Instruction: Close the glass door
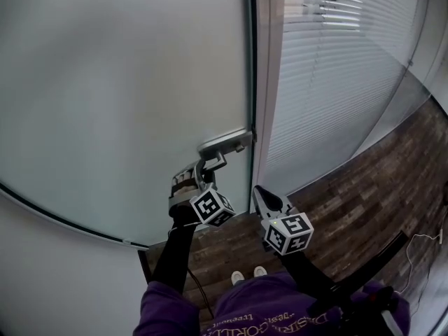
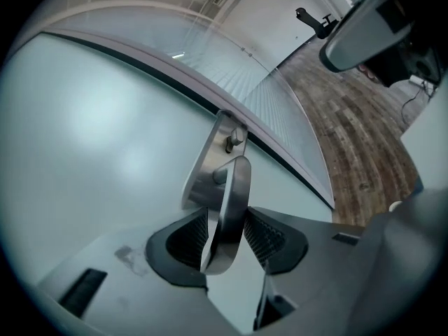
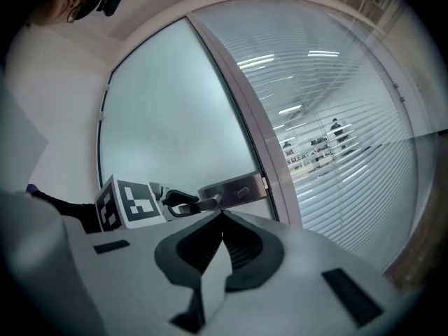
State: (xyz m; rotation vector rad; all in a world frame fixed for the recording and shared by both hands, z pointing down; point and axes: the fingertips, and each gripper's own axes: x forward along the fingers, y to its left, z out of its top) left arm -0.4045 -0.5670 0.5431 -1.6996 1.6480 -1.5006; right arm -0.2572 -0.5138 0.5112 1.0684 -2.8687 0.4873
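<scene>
Two grippers show in the head view: the left gripper [image 1: 203, 170] at the door handle [image 1: 218, 158], the right gripper [image 1: 261, 192] hanging apart. The glass door [image 1: 126, 82] lies at the frame [image 1: 266, 82], seemingly home.

Left gripper view: the jaws clasp the lever, pads against its sides.

Right gripper view: jaws together, empty.

Likely the last step; next, confirm the latch (no gap visible), then let go of the lever cleanly.

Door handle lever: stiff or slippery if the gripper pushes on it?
Probably stiff: the door handle looks like solid brushed metal. Likely slick in the left gripper, given its smooth sheen.
</scene>
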